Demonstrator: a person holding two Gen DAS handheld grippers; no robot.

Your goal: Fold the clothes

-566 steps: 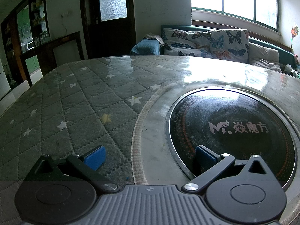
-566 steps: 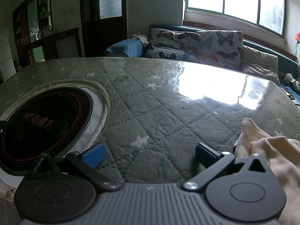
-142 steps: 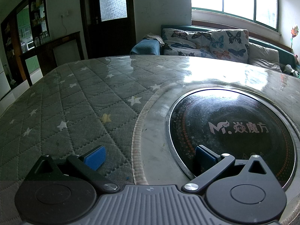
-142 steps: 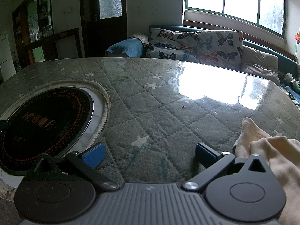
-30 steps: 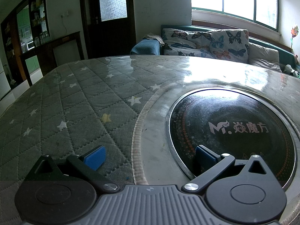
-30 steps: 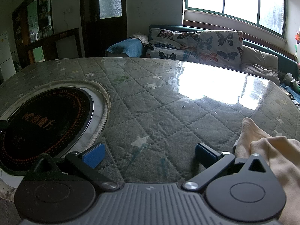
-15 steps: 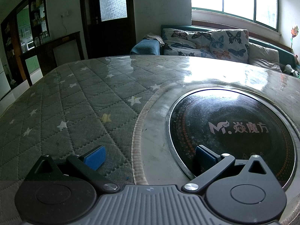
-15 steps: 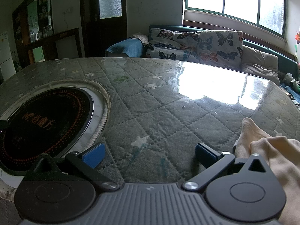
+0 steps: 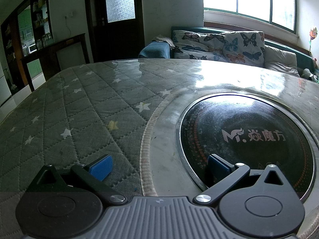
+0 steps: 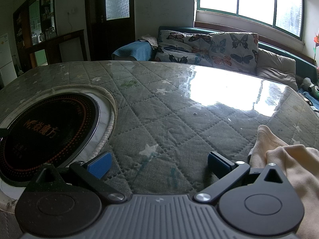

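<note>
Both tongs rest spread wide and empty on the grey quilted star-print tabletop (image 10: 169,119).
The crumpled cream cloth garment (image 10: 289,163) lies just right of the right tongs (image 10: 158,162); the left tongs (image 9: 159,164) straddle the round black glass hotplate's (image 9: 249,135) rim.

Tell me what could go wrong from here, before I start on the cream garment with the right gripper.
1. The crumpled cream garment lies right of the open right gripper, mostly out of frame, so a blind grab may catch bunched layers.
2. The glossy clear cover over the quilted grey table looks slick; the cloth may slide.
3. The open left gripper sits by the round black cooktop; dragged fabric might snag its rim.
</note>
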